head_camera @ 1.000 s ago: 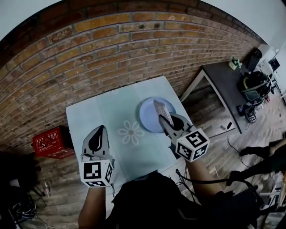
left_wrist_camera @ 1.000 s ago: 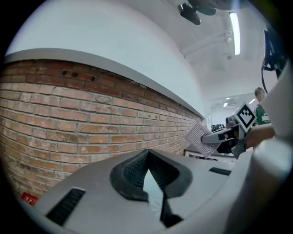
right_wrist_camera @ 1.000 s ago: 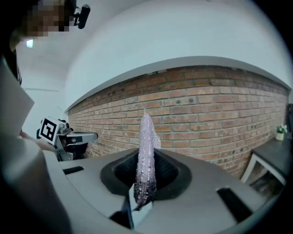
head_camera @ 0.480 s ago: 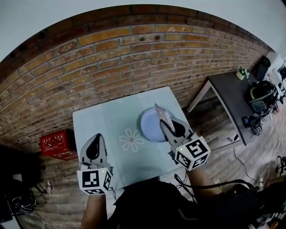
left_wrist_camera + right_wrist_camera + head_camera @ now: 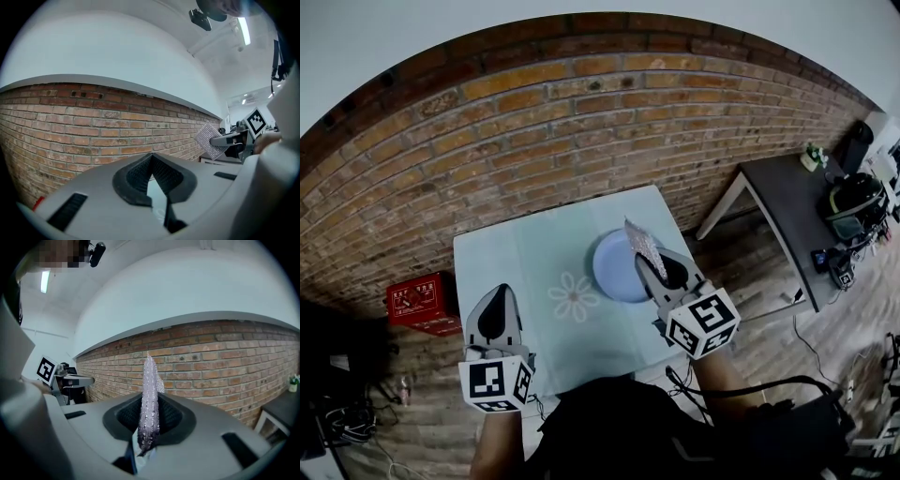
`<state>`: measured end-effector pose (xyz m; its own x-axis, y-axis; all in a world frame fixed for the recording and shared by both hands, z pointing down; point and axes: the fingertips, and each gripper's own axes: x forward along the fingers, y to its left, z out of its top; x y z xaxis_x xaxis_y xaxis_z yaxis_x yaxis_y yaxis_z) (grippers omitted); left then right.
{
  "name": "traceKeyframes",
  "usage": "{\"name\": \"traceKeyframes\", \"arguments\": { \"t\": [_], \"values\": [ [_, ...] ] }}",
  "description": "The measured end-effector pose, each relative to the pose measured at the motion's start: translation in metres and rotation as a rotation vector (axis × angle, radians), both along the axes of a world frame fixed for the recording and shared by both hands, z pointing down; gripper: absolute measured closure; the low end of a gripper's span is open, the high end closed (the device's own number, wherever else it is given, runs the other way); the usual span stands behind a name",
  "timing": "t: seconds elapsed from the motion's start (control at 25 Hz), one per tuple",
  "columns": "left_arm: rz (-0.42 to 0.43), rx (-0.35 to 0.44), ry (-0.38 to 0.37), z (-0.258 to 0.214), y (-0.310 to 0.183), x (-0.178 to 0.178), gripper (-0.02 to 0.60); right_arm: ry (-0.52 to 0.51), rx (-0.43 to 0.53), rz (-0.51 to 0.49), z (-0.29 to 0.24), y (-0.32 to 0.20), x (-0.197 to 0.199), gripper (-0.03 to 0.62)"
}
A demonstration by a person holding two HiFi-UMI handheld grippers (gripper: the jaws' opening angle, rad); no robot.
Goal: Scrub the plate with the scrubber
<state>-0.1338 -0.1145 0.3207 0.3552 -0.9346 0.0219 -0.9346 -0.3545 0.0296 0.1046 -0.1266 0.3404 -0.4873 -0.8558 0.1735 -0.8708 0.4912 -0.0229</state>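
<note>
Here the right hand-held gripper (image 5: pixel 658 270) is clamped on the lower end of the scrubber (image 5: pixel 643 246). In the right gripper view, the two jaws of this hand-held gripper (image 5: pixel 149 425) press against either face of the scrubber (image 5: pixel 149 397), a thin, silvery, glittering sheet seen edge-on. It rises upright out of the jaws. Its long axis runs on in line with the jaws, and its free tip points away from the person toward the brick wall (image 5: pixel 211 366).

In the head view that tip lies over the right part of the pale blue plate (image 5: pixel 611 267); whether it touches the plate cannot be told. The left gripper view shows the scrubber (image 5: pixel 210 140) broadside, as a tilted, mesh-textured rectangle against the brick.

The left hand-held gripper (image 5: pixel 495 317) is closed on nothing. In its own view the jaws of this hand-held gripper (image 5: pixel 151 174) meet at their tips, and only a sliver of the table shows through the slot below. It is held at the near left edge of the table (image 5: pixel 516 258), well apart from the plate.

The plate rests on the right half of the light table, just beside a white flower print (image 5: pixel 574 296). A red box (image 5: pixel 422 302) sits on the floor to the left, against the wall, and a dark side table (image 5: pixel 778 183) stands to the right.
</note>
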Motion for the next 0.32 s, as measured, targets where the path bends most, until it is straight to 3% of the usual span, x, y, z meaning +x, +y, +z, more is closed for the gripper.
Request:
{"name": "traceKeyframes", "arguments": {
  "t": [0.32],
  "values": [
    [-0.018,0.026,-0.003,-0.0075,-0.0002,-0.0012,0.572,-0.009,0.020,0.009,-0.0041,-0.0049,0.0055,0.526]
  ]
}}
